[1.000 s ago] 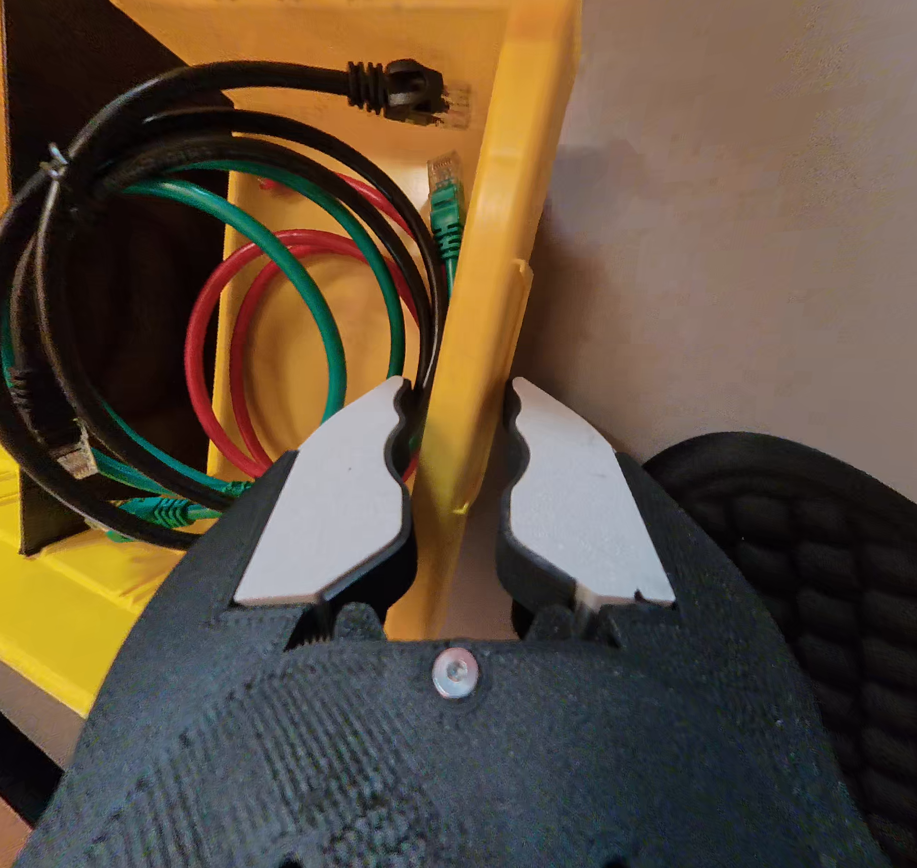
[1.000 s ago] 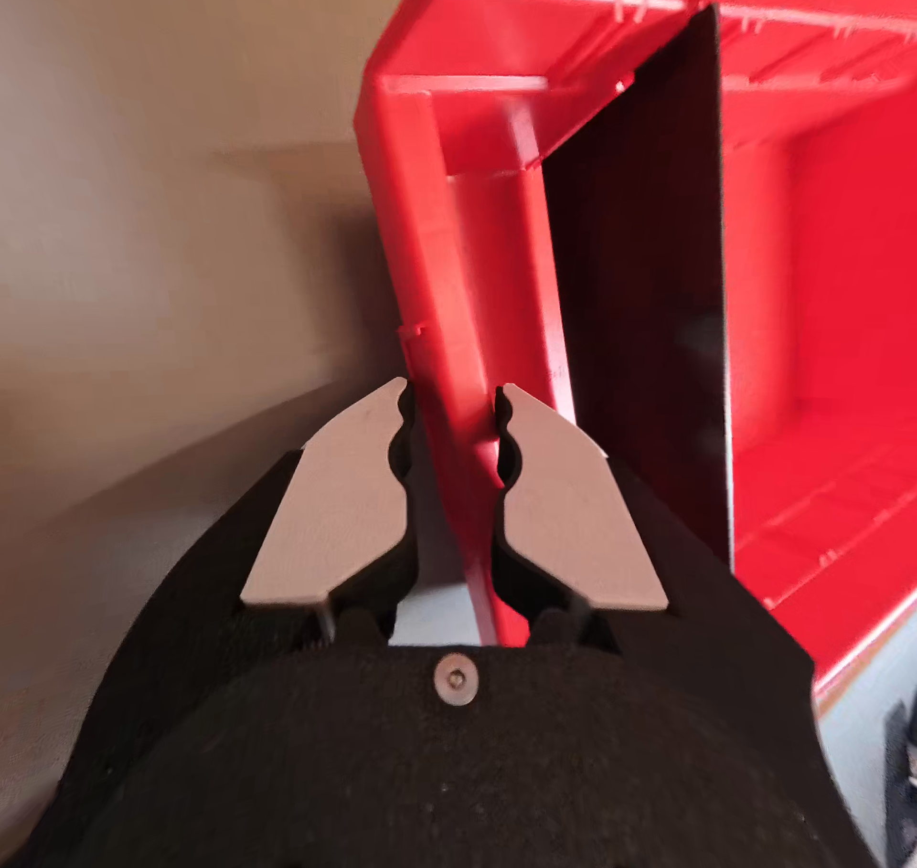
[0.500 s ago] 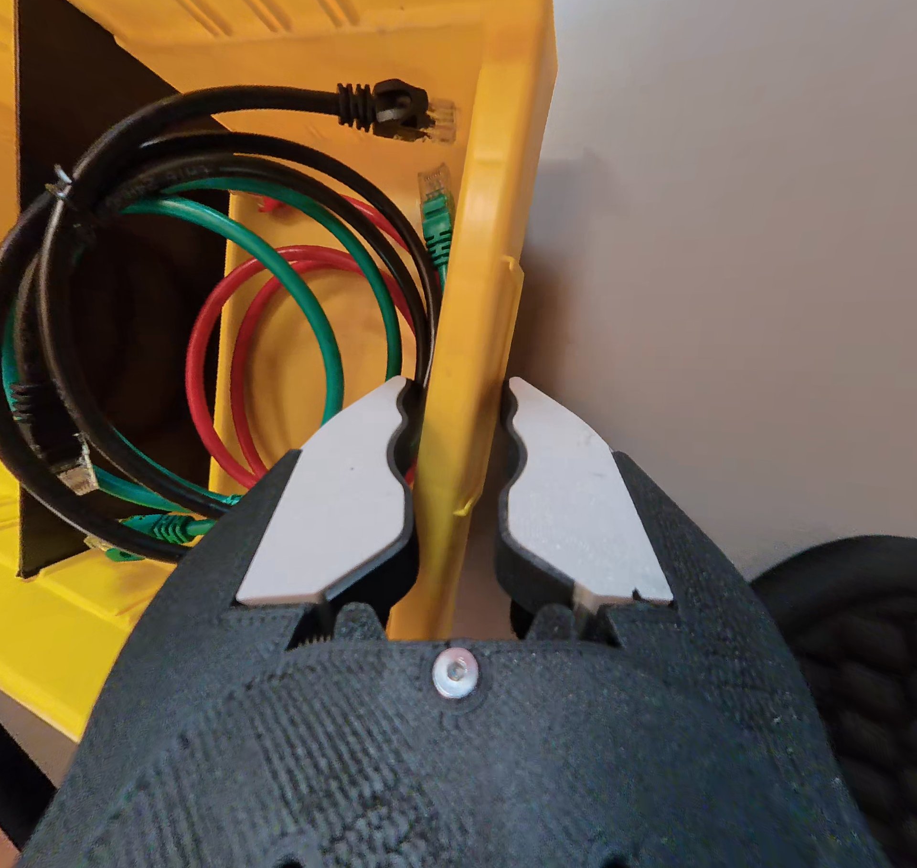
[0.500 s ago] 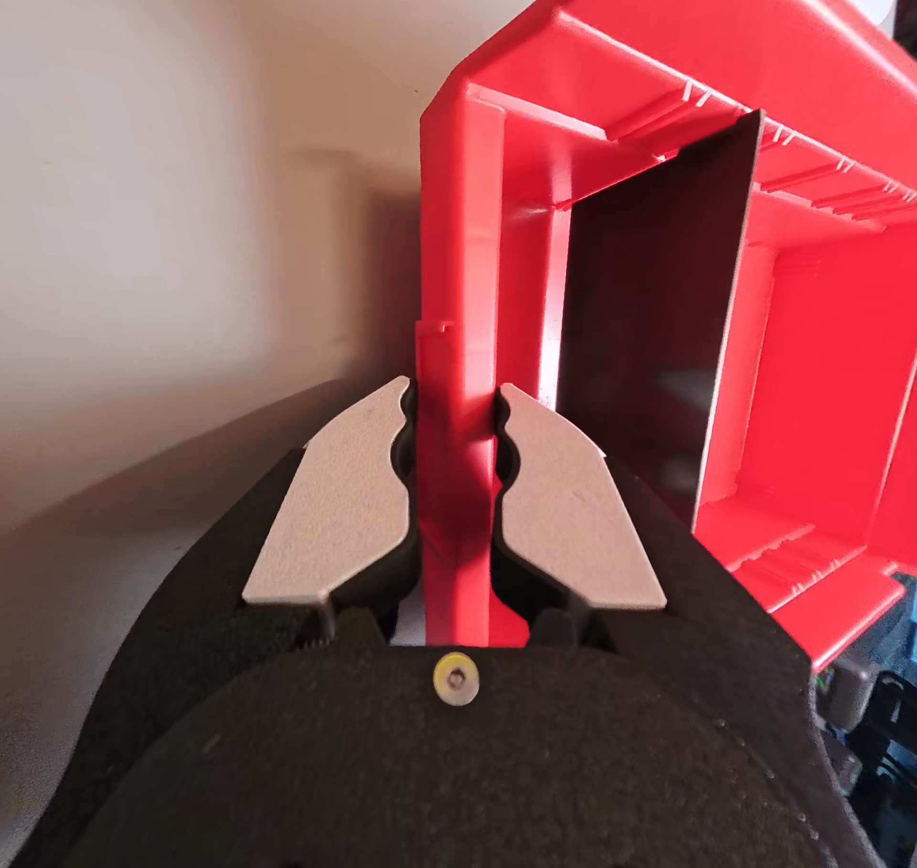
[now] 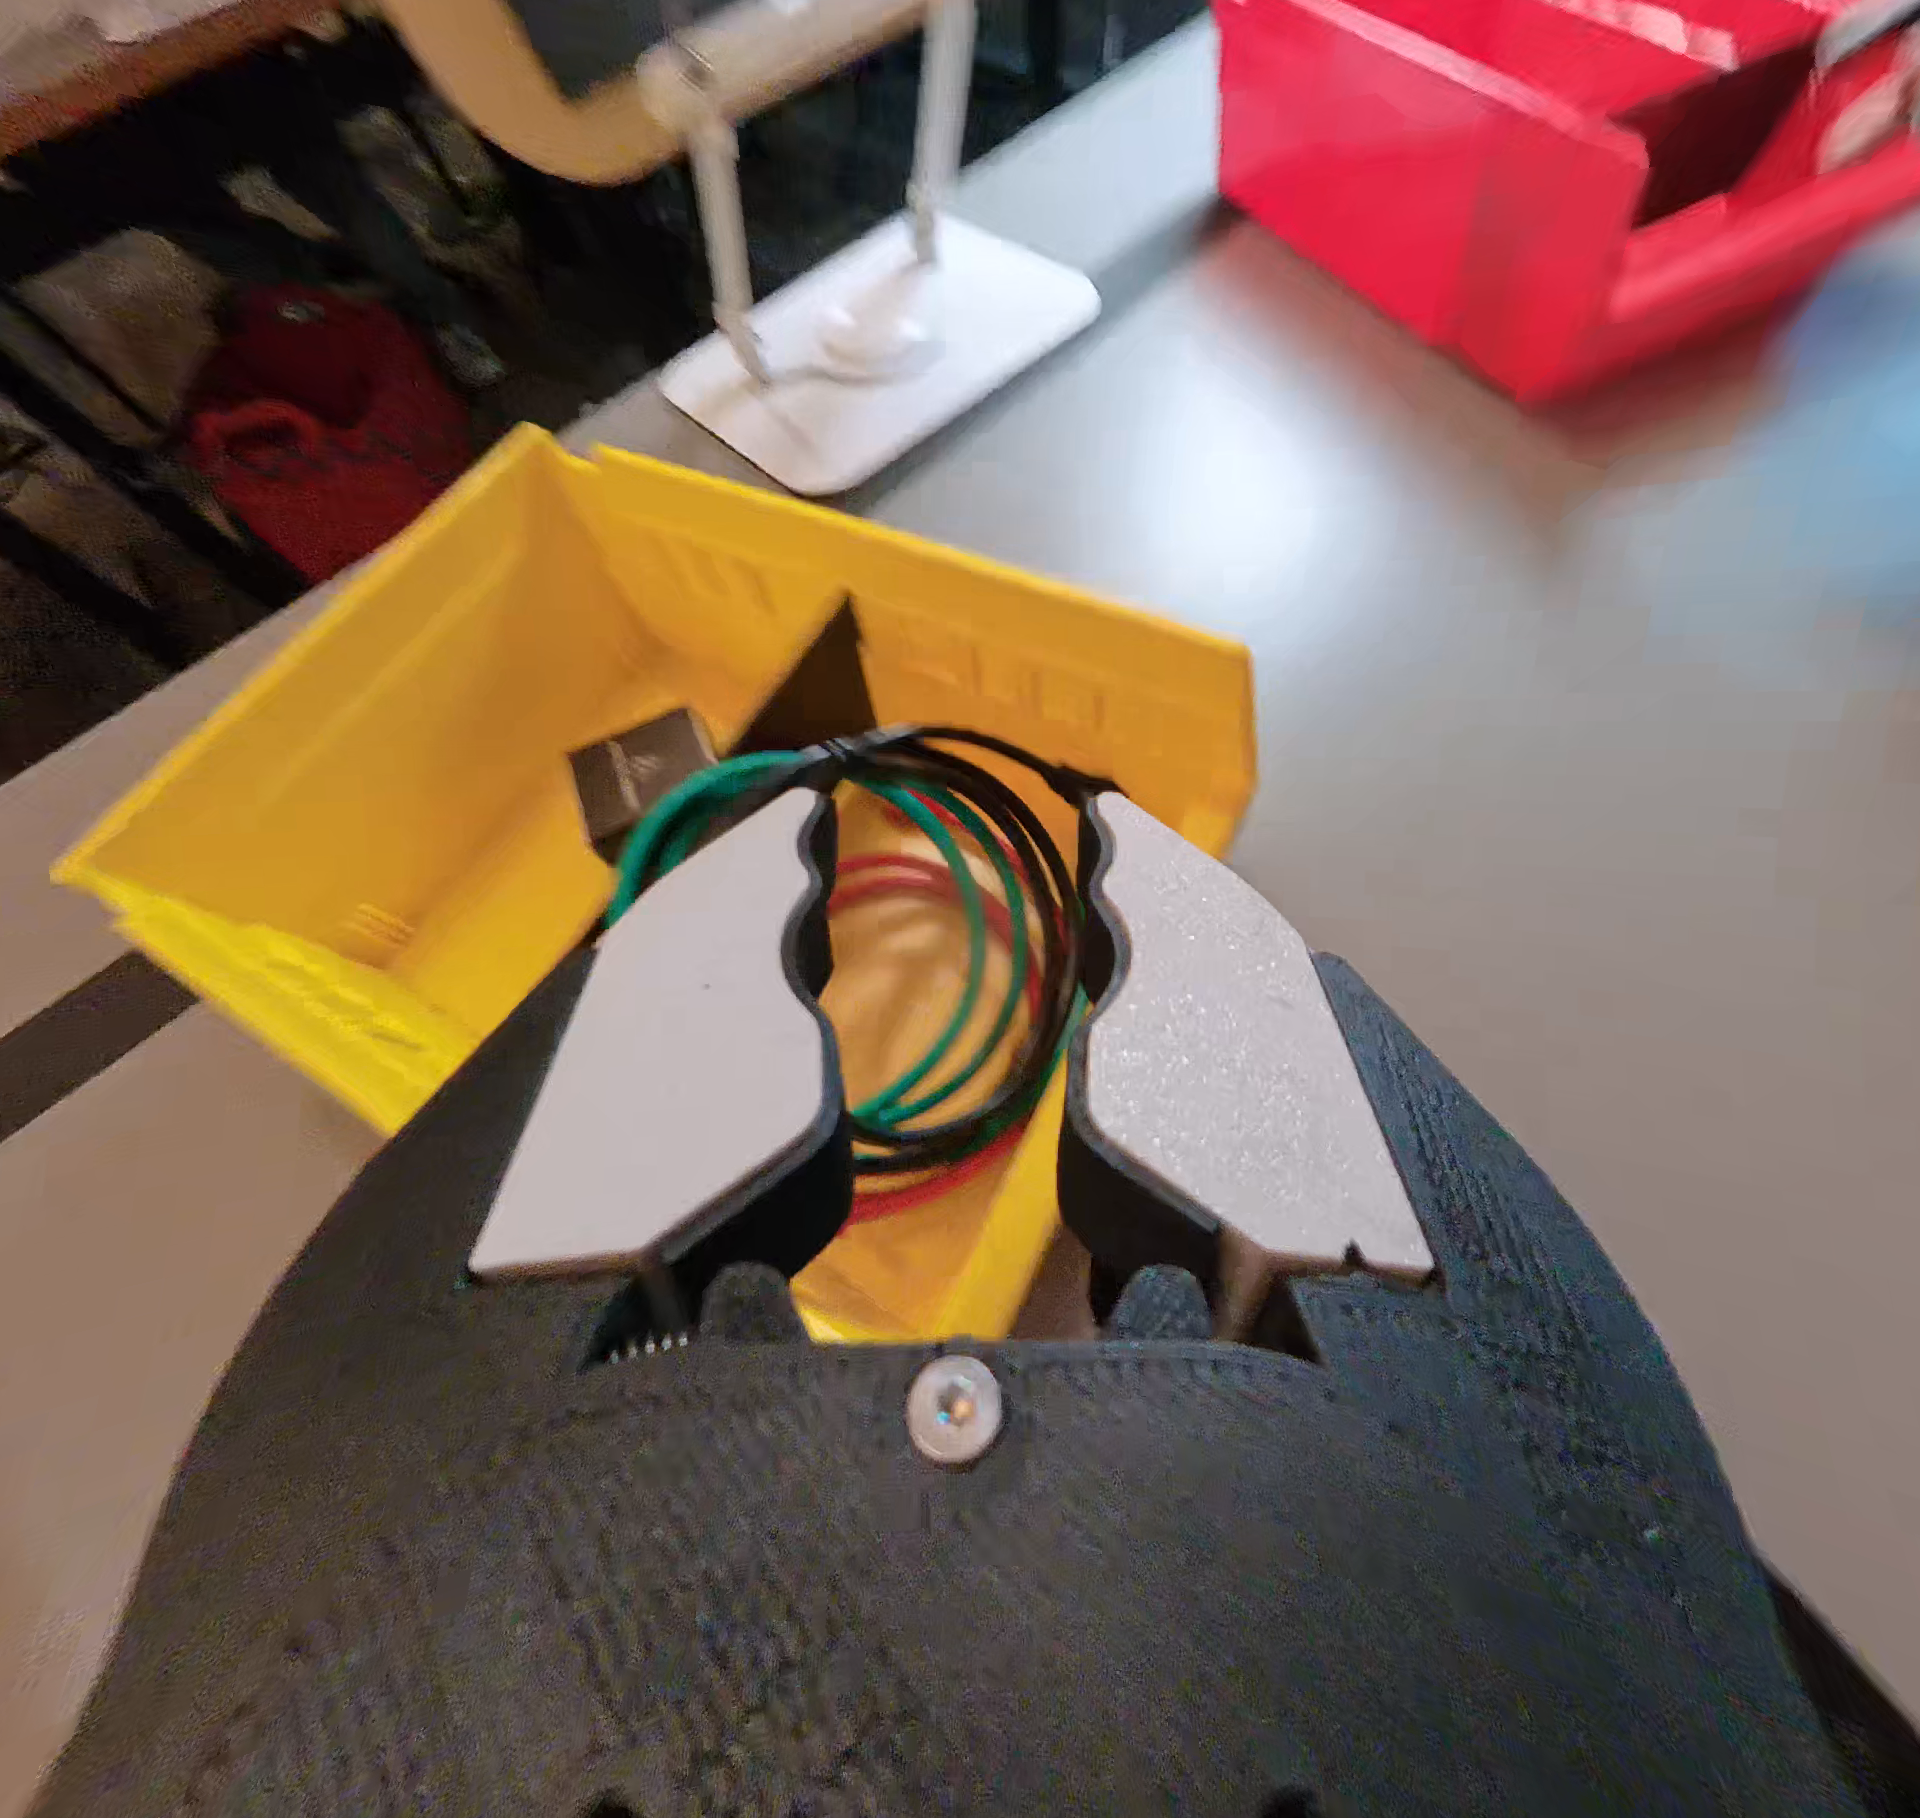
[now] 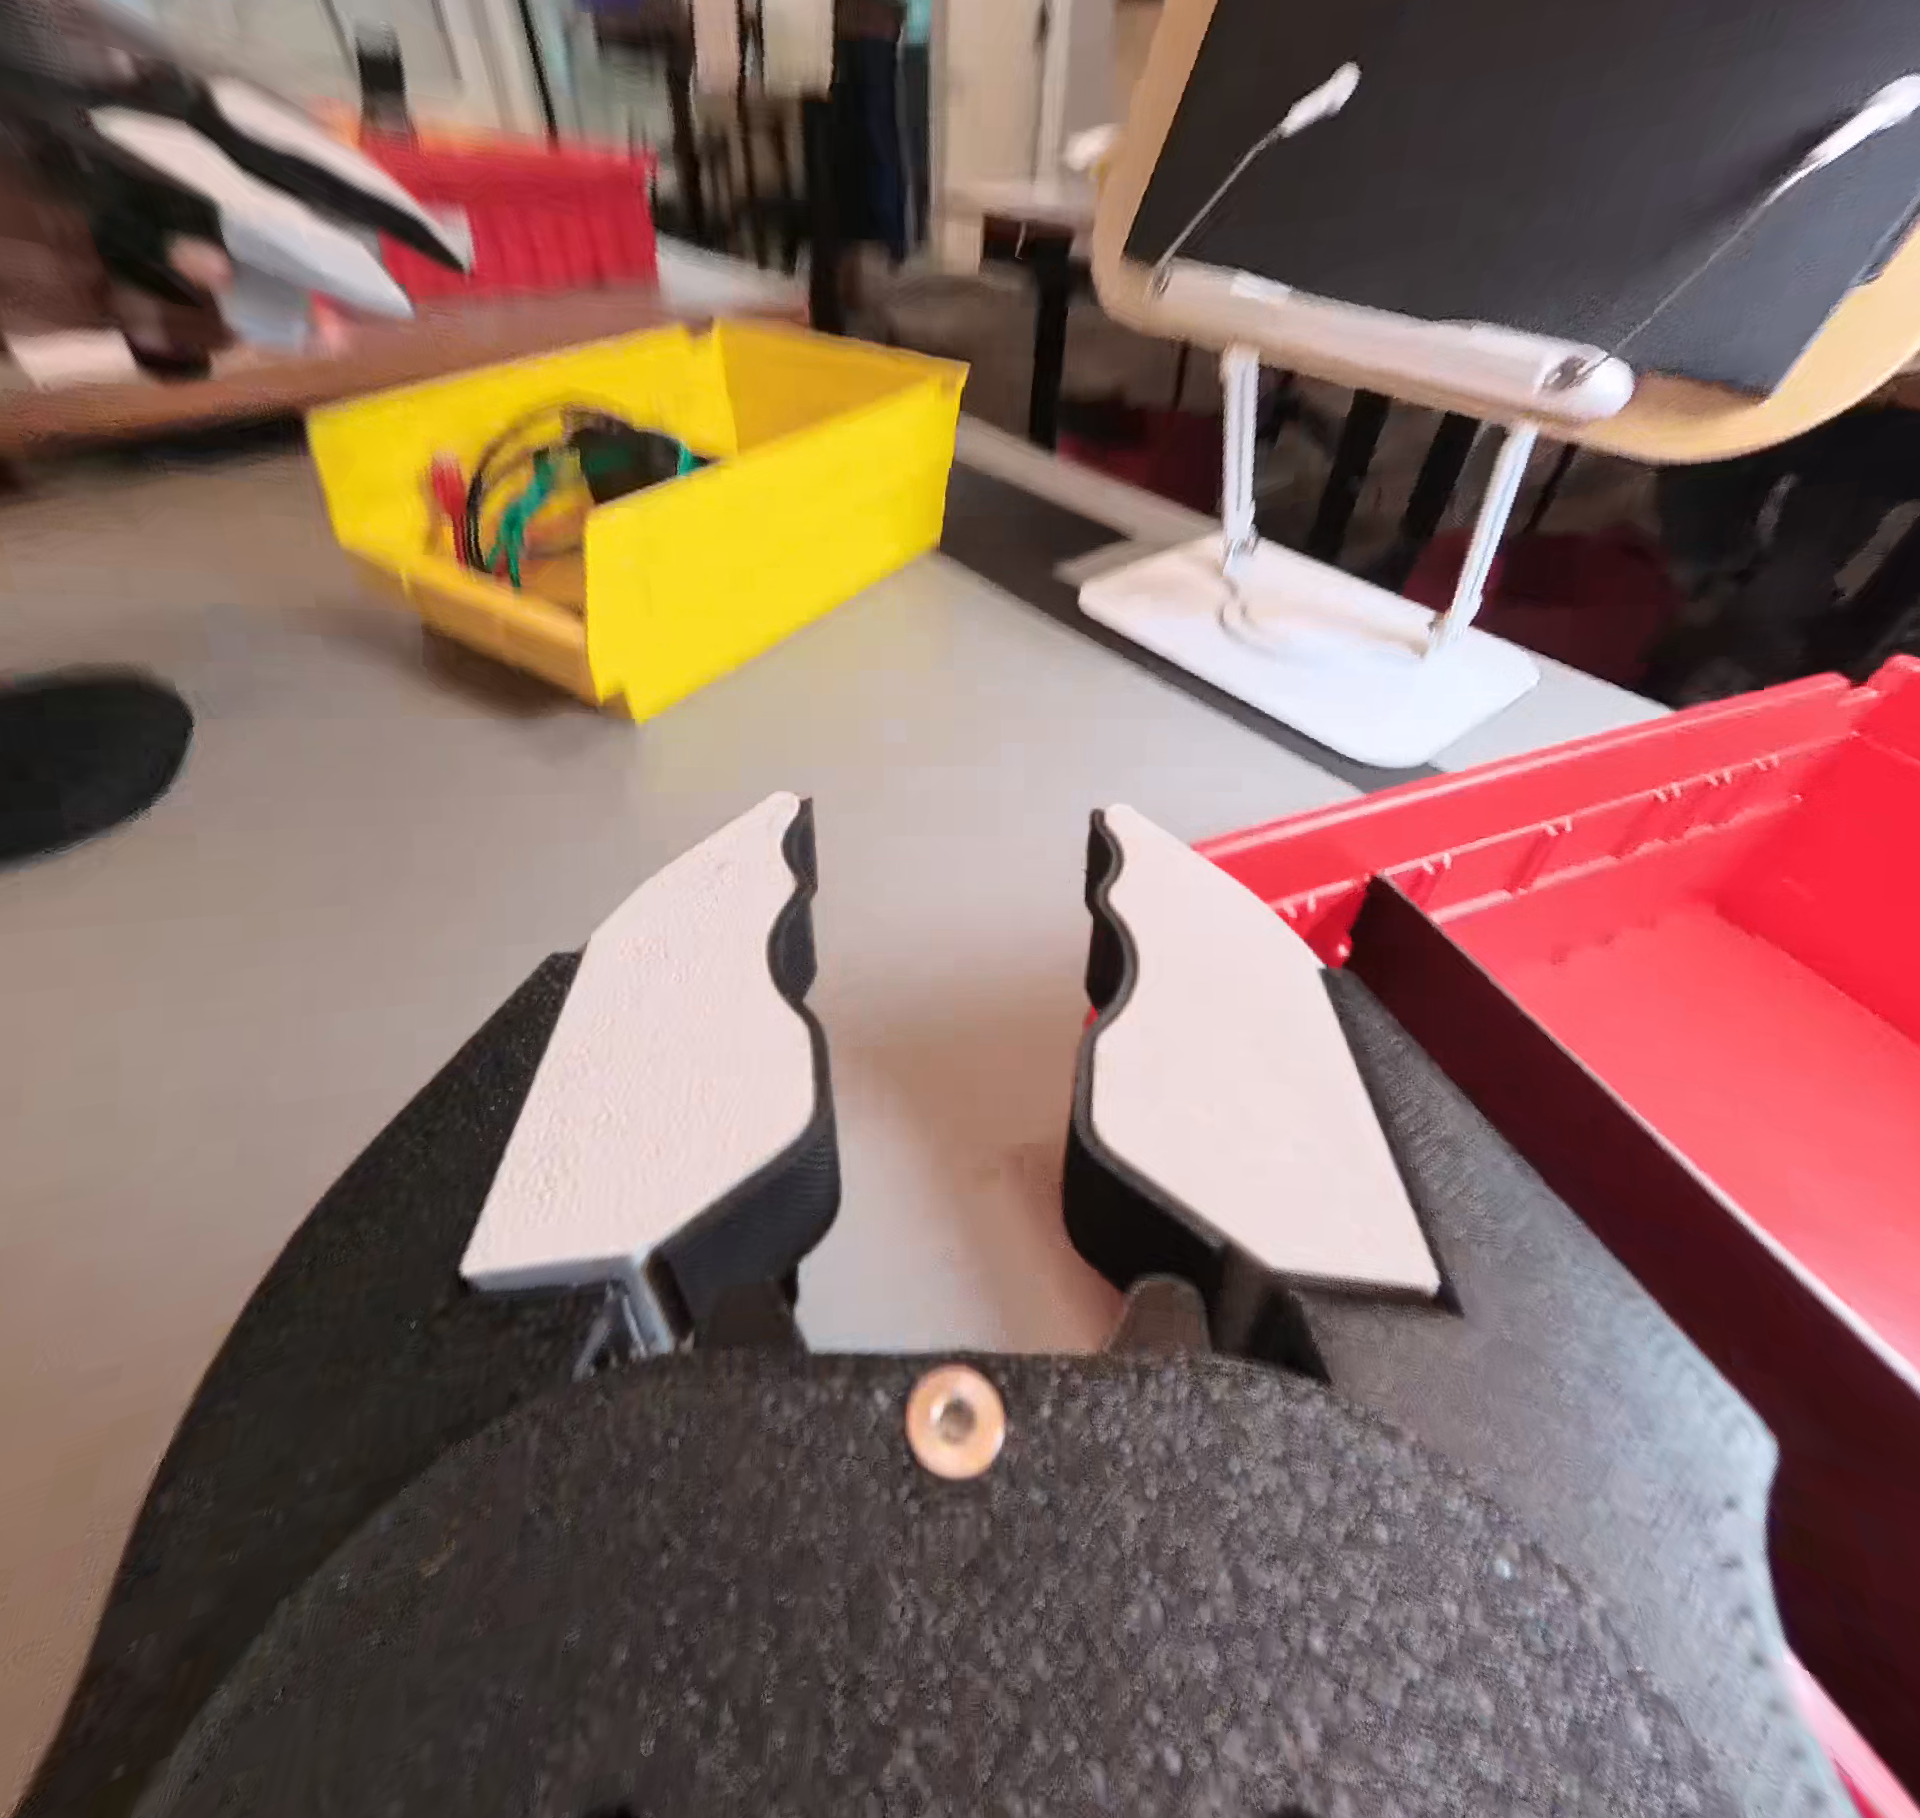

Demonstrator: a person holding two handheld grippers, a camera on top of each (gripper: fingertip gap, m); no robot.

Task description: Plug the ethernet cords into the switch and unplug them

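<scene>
a: yellow bin [image 5: 343,833] sits right under the left gripper [image 5: 956,833], coiled ethernet cords [image 5: 966,947] showing between its parted, empty fingers.
b: and the right gripper [image 6: 948,833]?
a: also spread wide, holding nothing, red bin [image 6: 1662,999] just off its right finger. the cords lie well ahead to its left.
b: so left is nearer?
a: by far, i'd say. the coil stands on edge, loops running away from the fingers. can't pick out the switch for sure.

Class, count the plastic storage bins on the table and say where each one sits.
2. The yellow bin holding the coiled cords sits far left; the red bin sits beside the right claw. Others may lie outside view.
</scene>
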